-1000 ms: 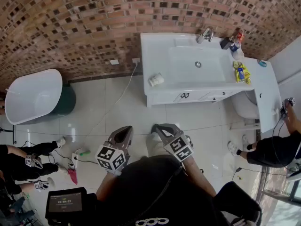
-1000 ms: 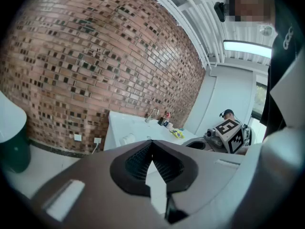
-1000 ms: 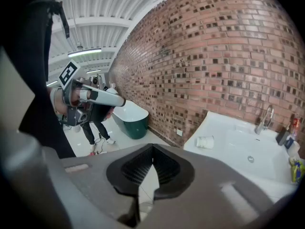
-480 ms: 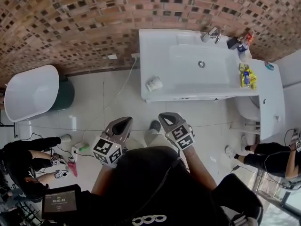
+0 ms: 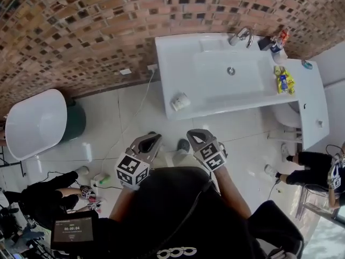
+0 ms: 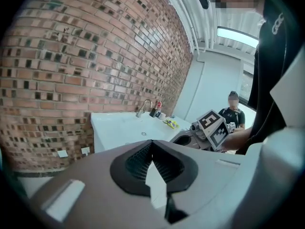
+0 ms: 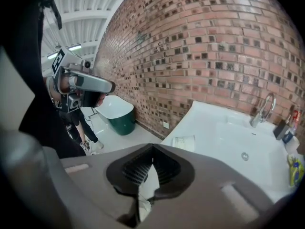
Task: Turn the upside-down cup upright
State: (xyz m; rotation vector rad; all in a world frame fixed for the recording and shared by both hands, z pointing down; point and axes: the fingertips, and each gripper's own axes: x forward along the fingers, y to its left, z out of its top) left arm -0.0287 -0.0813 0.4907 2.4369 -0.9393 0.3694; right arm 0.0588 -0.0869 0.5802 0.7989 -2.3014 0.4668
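A white cup (image 5: 180,101) with faint print stands near the front left corner of the white vanity counter (image 5: 215,99); it also shows in the right gripper view as the cup (image 7: 185,142) at the counter's near corner. My left gripper (image 5: 156,138) (image 6: 152,141) and right gripper (image 5: 192,134) (image 7: 152,146) are held side by side close to my body, over the floor and short of the counter. Both are shut with nothing between their jaws. The cup lies ahead of them, roughly between the two.
The counter carries a basin with a faucet (image 5: 242,35), bottles (image 5: 275,42) and a yellow packet (image 5: 284,81). A white bathtub (image 5: 32,123) and a dark green bin (image 5: 75,120) stand at the left. People sit on the floor at the left (image 5: 48,193) and the right (image 5: 318,163).
Both grippers and the view have moved toward the counter, so the cup now sits closer ahead. The jaws stay shut.
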